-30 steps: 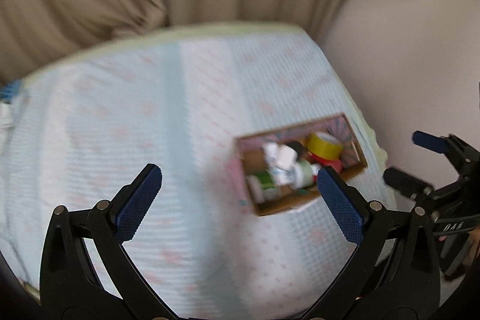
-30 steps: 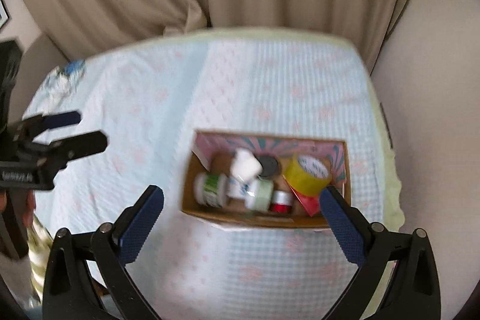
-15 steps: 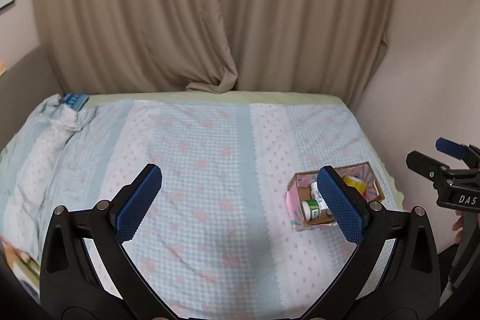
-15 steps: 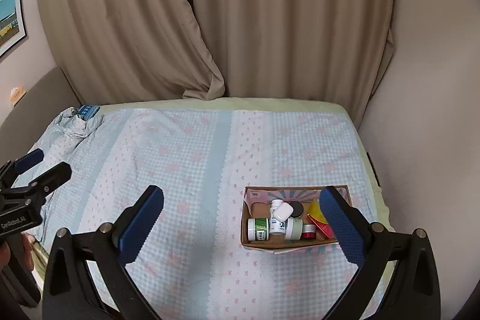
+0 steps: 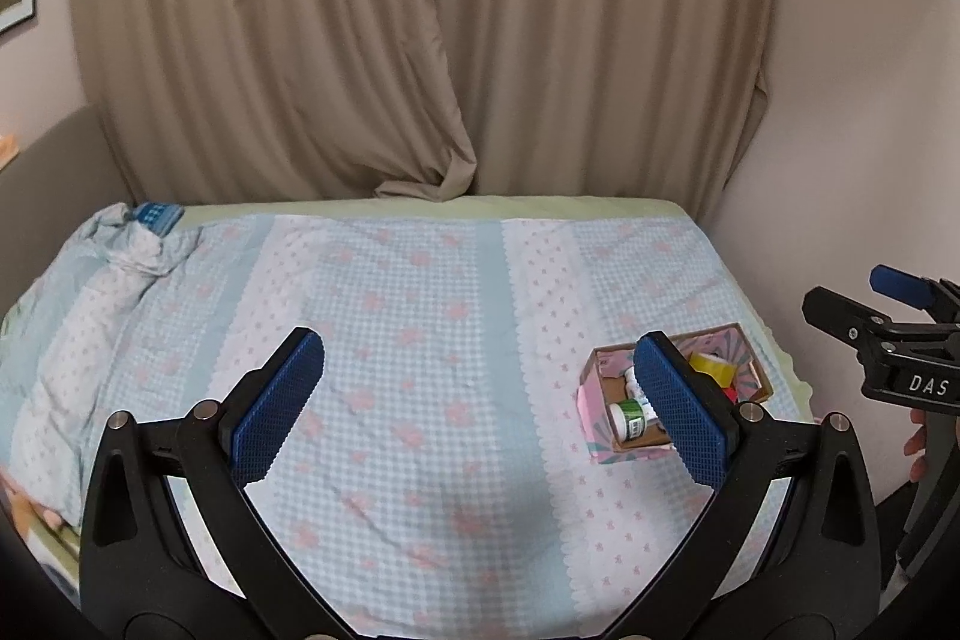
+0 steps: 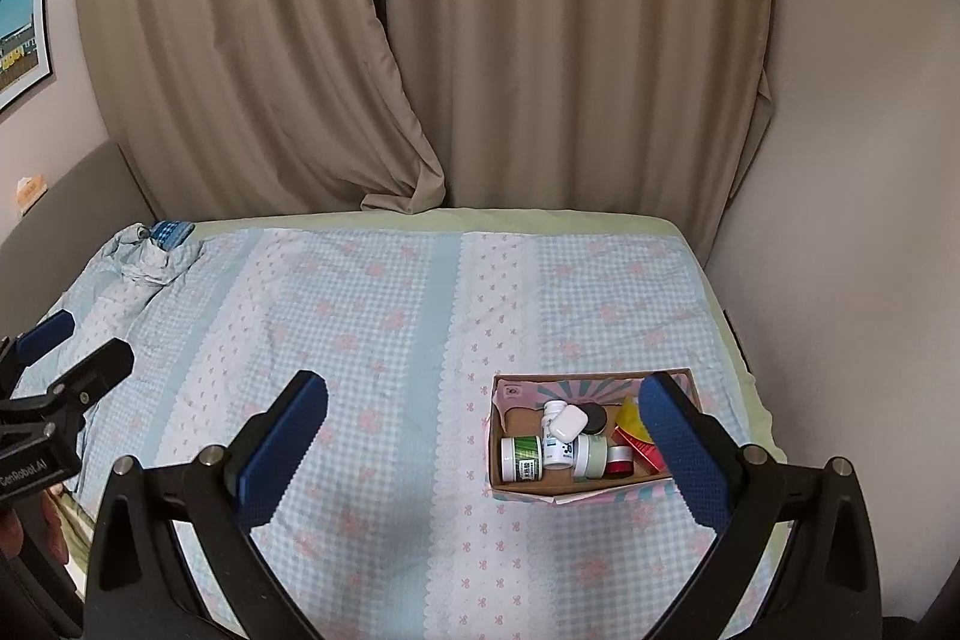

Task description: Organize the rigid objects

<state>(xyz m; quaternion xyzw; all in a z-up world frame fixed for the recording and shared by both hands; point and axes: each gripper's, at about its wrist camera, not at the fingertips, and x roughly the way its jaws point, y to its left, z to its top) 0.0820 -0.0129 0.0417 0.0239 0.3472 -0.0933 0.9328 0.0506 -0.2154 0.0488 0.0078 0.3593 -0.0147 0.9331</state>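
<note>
A small cardboard box (image 6: 522, 394) with a pink patterned lining sits on the bed at the right, also in the left wrist view (image 5: 591, 403). It holds a green-labelled jar (image 6: 521, 458), a white bottle (image 6: 555, 445), a white earbud case (image 6: 569, 422), a black lid (image 6: 594, 418), a yellow tape roll (image 5: 711, 365) and a red item (image 6: 618, 462). My left gripper (image 5: 480, 403) is open and empty, held back above the bed. My right gripper (image 6: 489, 439) is open and empty, held back from the box.
The bed has a light blue checked cover (image 6: 372, 316) with pink flowers. Bunched bedding (image 6: 144, 256) and a blue patterned item (image 6: 171, 231) lie at the far left corner. Beige curtains (image 6: 480, 40) hang behind. A wall (image 6: 840, 220) stands close on the right.
Both grippers have pulled back and up from the box, which now looks smaller and farther. The jaws stay open and empty.
</note>
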